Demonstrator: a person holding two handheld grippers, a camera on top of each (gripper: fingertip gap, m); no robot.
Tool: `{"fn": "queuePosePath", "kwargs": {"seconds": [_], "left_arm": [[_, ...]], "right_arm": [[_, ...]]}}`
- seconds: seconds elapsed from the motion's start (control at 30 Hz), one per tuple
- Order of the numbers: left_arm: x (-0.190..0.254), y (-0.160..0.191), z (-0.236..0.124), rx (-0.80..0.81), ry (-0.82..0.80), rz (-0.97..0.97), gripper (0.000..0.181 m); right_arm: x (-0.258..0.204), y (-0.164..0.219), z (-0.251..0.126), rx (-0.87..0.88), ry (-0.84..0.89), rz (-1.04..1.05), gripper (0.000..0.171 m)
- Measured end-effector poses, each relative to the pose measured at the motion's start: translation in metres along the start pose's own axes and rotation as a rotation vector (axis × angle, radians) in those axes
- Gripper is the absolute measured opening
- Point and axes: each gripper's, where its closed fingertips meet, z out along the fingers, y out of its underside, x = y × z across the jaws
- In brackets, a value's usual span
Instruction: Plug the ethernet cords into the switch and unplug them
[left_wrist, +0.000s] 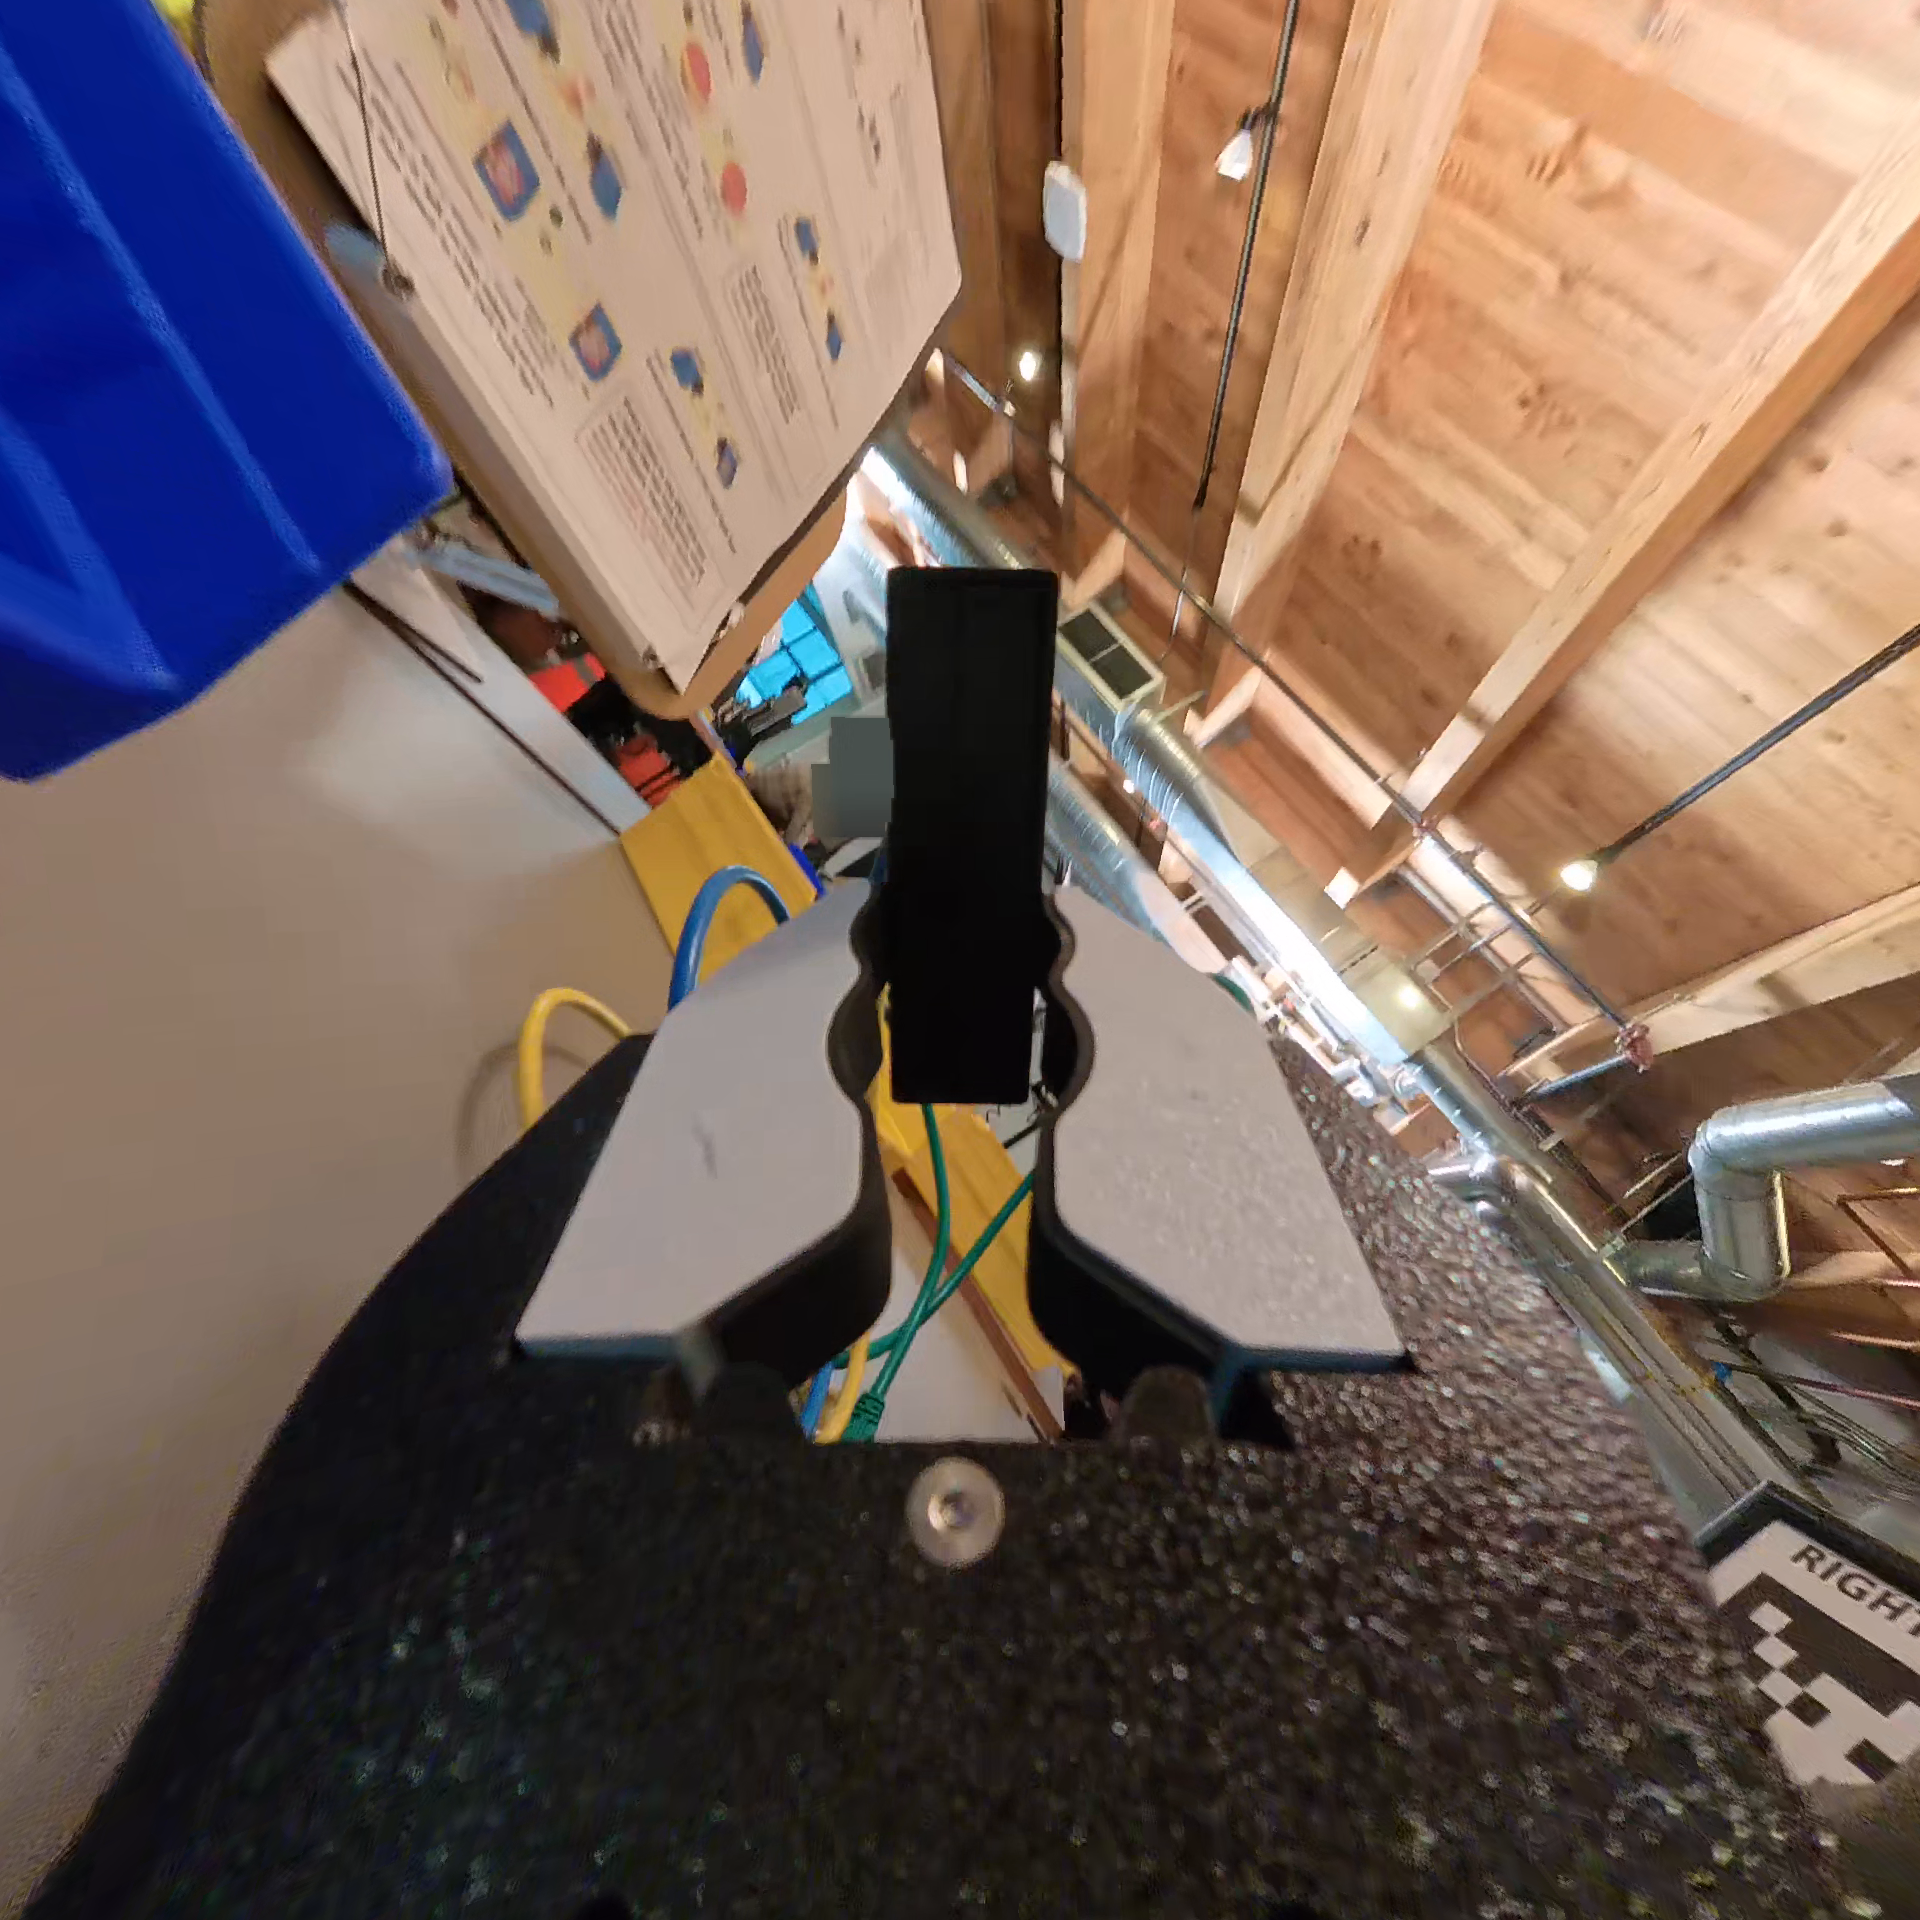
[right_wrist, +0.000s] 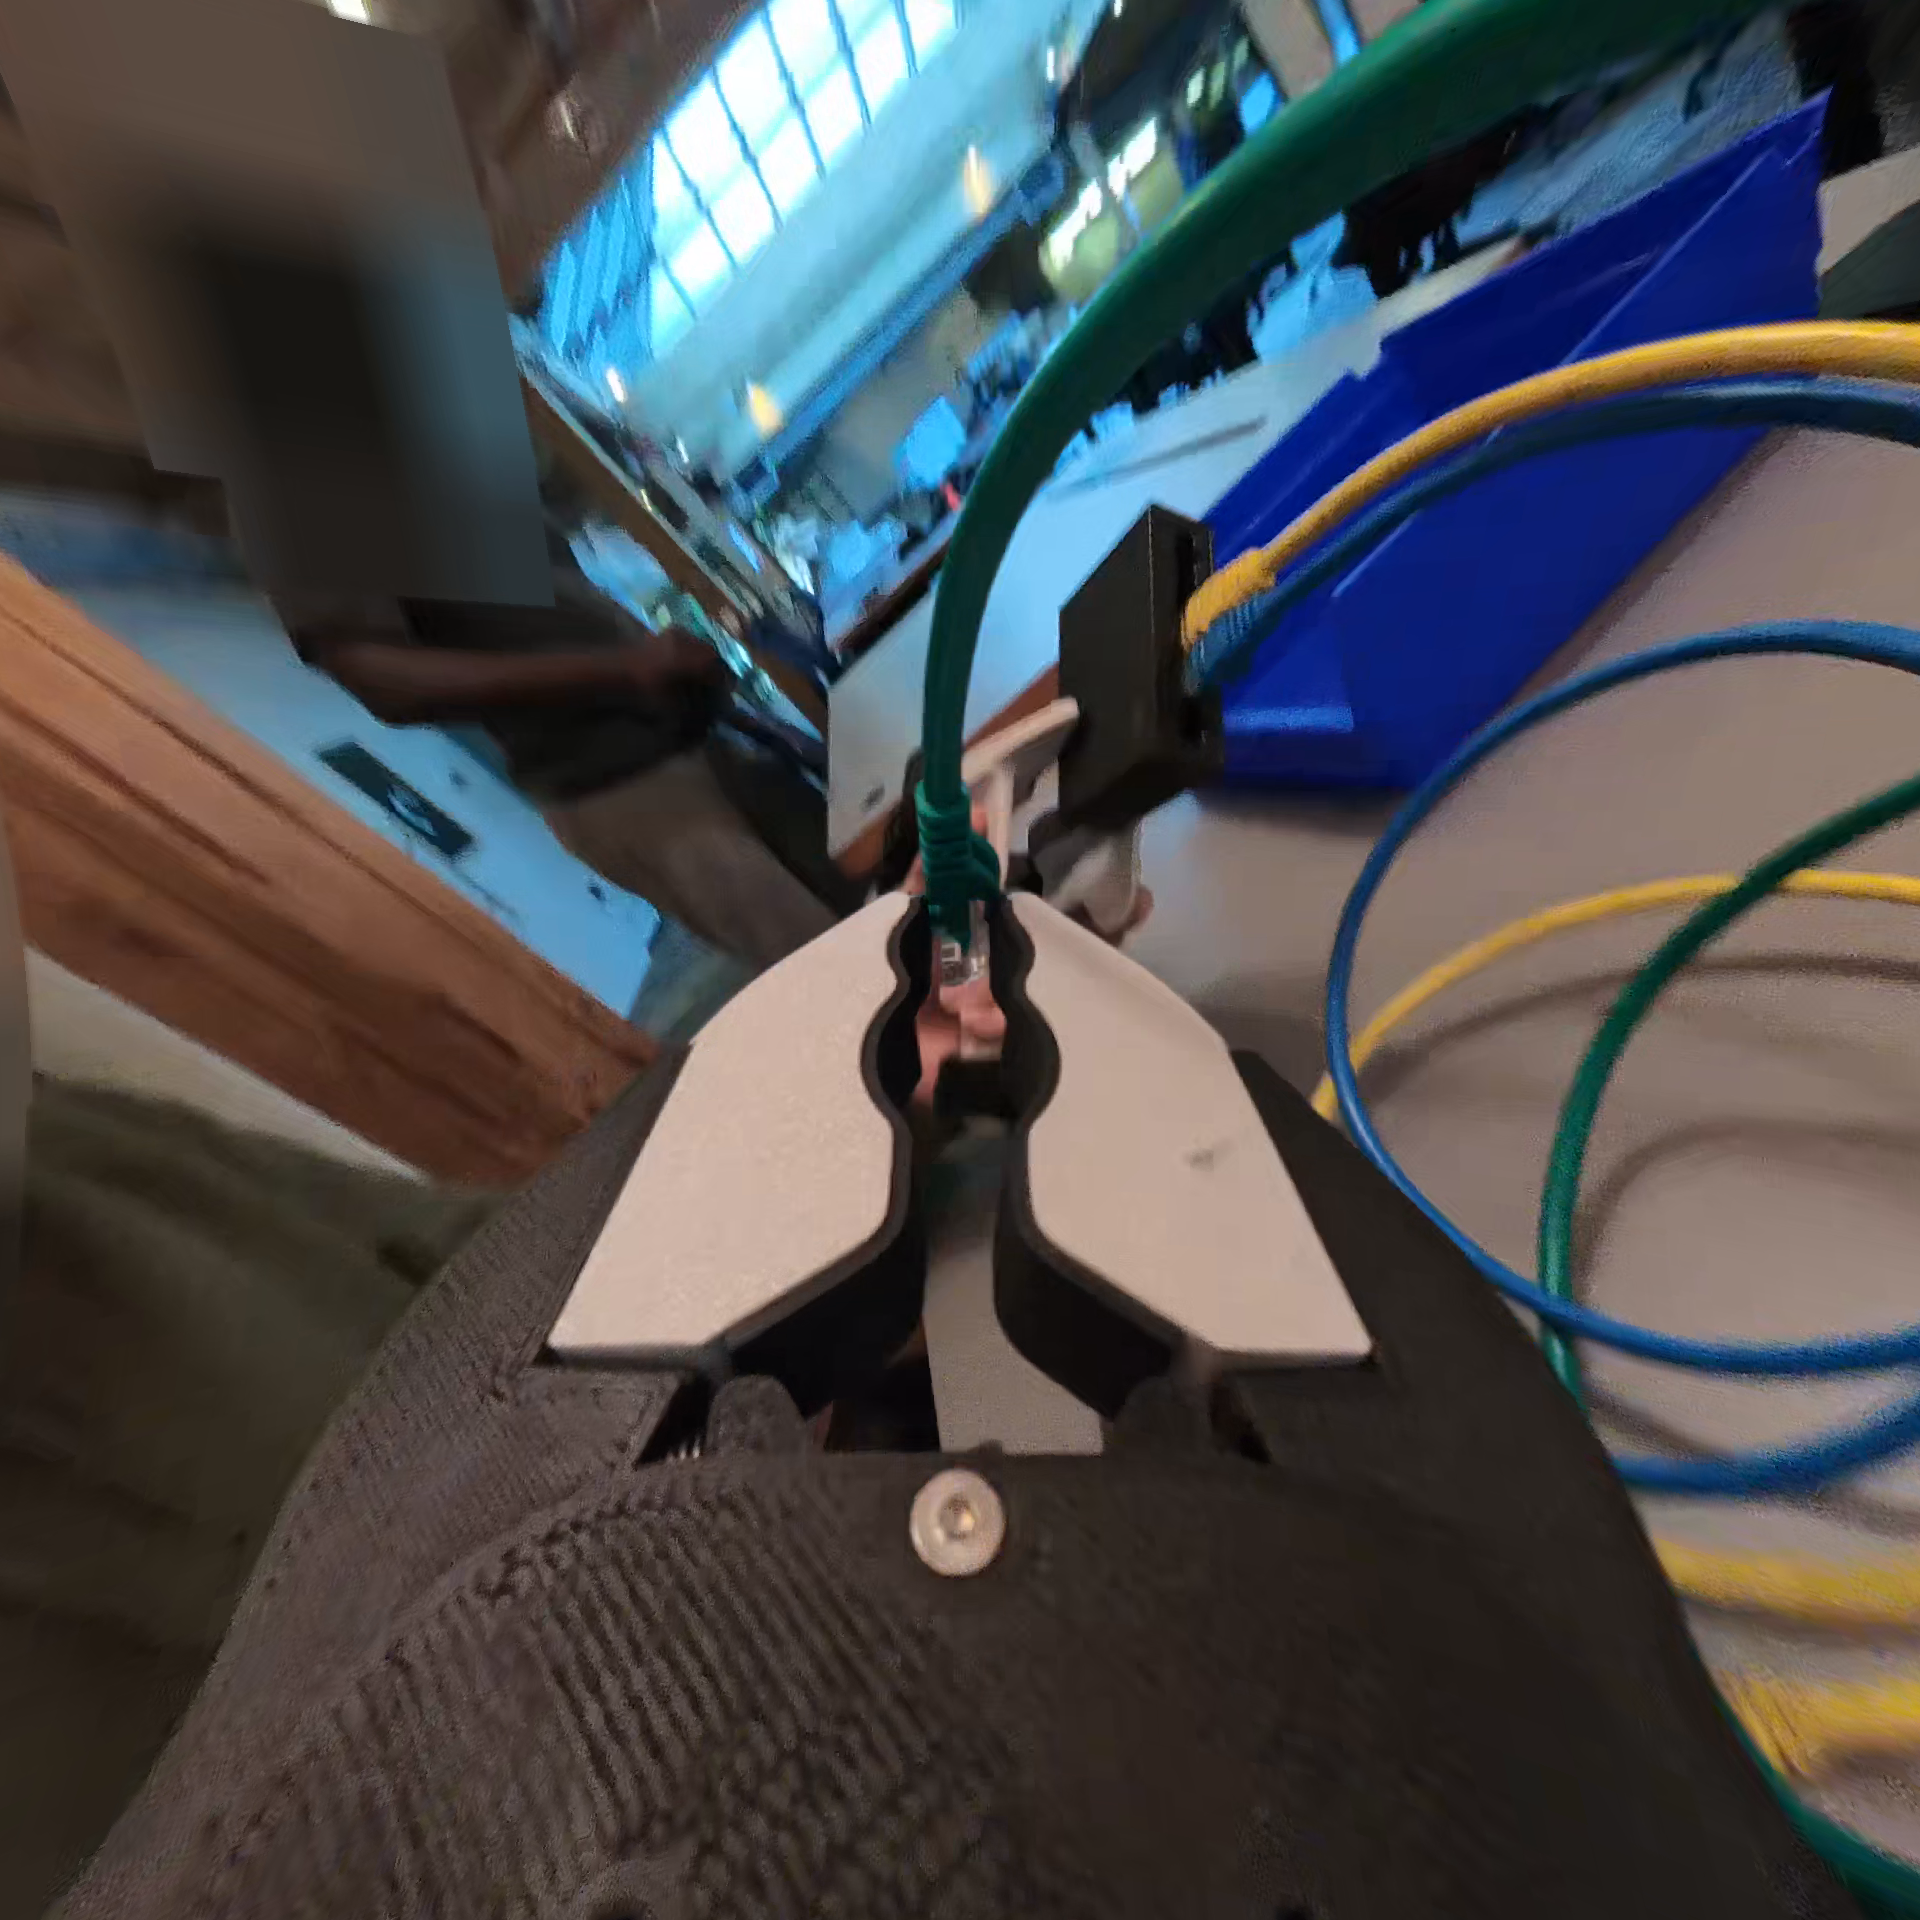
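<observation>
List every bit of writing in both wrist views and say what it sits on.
On the printed sheet, upper left of the left wrist view: text blocks, too blurred to read.
On the black-and-white marker tag, lower right corner: one printed word, cut off at the edge, not quoted here.
On the dark sign, left in the right wrist view: blurred, unreadable.
On the black switch: none visible.

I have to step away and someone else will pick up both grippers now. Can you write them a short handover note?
Left gripper: shut on the black switch, held up off the table.
Right gripper: shut on the green cord at its plug end, plug free of the switch.
Yellow cord and blue cord: both plugged into the switch; their slack loops on the table beside the blue bin.
Done: two cords in.
Left: whether green is going in or just came out is unclear; check before continuing.
</observation>
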Motion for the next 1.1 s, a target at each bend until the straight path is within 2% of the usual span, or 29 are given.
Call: {"fn": "queuePosePath", "kwargs": {"seconds": [0.23, 0.37, 0.47, 0.6, 0.87, 0.93, 1.1], "left_arm": [[0.023, -0.047, -0.022, 0.135, 0.066, 0.053, 0.026], [0.034, -0.054, -0.027, 0.133, 0.087, 0.074, 0.025], [0.041, -0.053, -0.026, 0.130, 0.102, 0.087, 0.025], [0.043, -0.057, -0.028, 0.127, 0.096, 0.093, 0.025], [0.032, -0.052, -0.028, 0.100, 0.078, 0.086, 0.025], [0.031, -0.051, -0.027, 0.097, 0.074, 0.088, 0.025], [0.026, -0.047, -0.026, 0.081, 0.063, 0.093, 0.026]], "right_arm": [[-0.025, 0.007, -0.051, -0.397, 0.047, -0.192, 0.012], [-0.045, 0.029, -0.056, -0.621, 0.000, -0.247, 0.013], [-0.037, 0.000, -0.062, -0.592, 0.084, -0.327, 0.012], [-0.020, -0.065, -0.083, -0.440, 0.184, -0.350, 0.012], [0.035, -0.166, -0.145, -0.387, 0.455, -0.404, 0.012], [0.053, -0.184, -0.161, -0.430, 0.544, -0.426, 0.012], [0.083, -0.200, -0.174, -0.488, 0.570, -0.372, 0.012]]}}
